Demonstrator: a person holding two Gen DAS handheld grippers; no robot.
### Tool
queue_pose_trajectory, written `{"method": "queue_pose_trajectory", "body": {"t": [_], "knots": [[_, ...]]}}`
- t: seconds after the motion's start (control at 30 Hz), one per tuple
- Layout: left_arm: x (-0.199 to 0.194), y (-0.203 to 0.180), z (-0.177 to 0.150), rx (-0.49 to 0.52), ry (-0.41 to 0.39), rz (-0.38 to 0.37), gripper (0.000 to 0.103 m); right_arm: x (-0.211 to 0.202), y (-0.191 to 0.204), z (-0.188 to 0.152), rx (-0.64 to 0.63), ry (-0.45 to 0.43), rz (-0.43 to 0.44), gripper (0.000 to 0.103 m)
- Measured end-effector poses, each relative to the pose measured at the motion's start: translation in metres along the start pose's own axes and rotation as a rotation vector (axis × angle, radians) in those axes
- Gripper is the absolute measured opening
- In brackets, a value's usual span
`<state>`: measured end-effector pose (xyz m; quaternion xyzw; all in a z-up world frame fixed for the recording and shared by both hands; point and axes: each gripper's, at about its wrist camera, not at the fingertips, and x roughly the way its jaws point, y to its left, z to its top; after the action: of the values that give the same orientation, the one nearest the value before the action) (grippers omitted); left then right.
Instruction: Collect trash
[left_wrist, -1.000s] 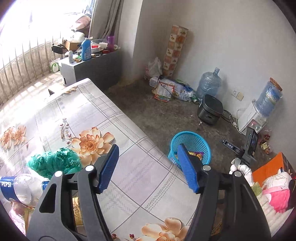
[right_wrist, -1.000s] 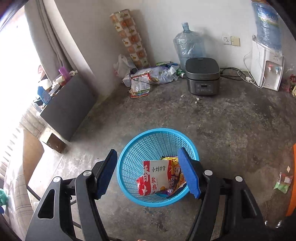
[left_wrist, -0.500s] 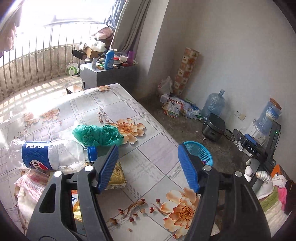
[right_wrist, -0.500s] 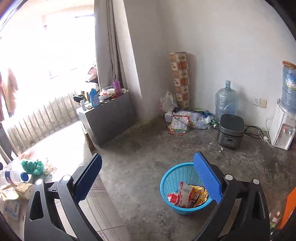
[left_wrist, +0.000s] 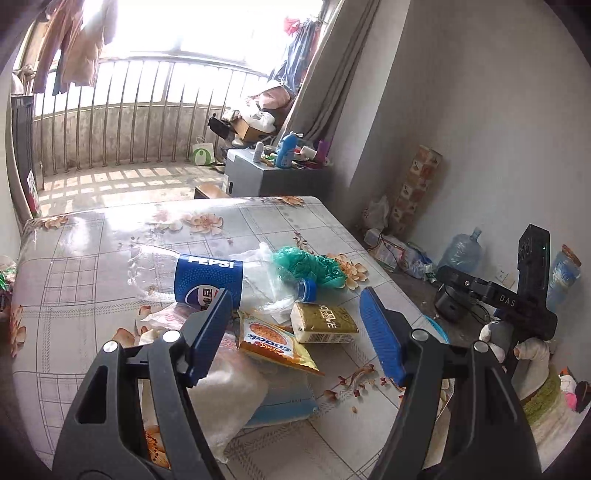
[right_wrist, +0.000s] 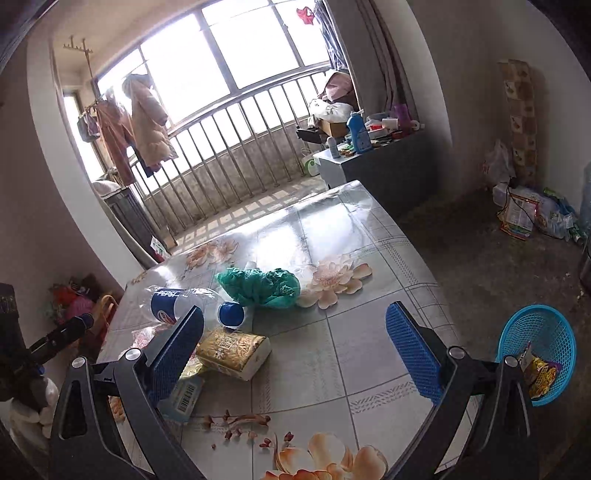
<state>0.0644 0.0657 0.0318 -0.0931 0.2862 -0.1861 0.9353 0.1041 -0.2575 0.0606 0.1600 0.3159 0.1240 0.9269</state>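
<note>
The left tool (left_wrist: 295, 325) hangs over a pile of trash on the shiny flowered surface (left_wrist: 110, 266). Its jaws are opening – nothing is between them. Only this view shows the orange snack bag (left_wrist: 275, 341) and the puffy clear bag (left_wrist: 229, 402) near the camera. The right tool (right_wrist: 295, 350) has its jaws wide apart and empty. Only its view shows inside the round blue basket (right_wrist: 546, 328) on the floor at the right – a crinkly wrapper (right_wrist: 539, 373) lies in it. Both views show the squashed bottle (left_wrist: 195, 280), the soft green bag (left_wrist: 314, 264) and the gold pack (left_wrist: 323, 321).
</note>
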Motion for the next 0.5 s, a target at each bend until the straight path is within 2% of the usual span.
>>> {"method": "queue_pose_trajectory", "body": {"t": [0.2,0.4,0.5], "knots": [[0.009,0.019,0.0,-0.071,-0.006,-0.022,0.067,0.034,0.026,0.011,-0.021,0.101,0.053,0.083],[0.019,0.037,-0.004,-0.128,0.01,-0.038,0.067,0.061,0.043,0.007,-0.054,0.198,0.108,0.074],[0.019,0.043,-0.008,-0.137,0.023,-0.041,0.063,0.079,0.05,0.003,-0.055,0.26,0.122,0.068]]}}
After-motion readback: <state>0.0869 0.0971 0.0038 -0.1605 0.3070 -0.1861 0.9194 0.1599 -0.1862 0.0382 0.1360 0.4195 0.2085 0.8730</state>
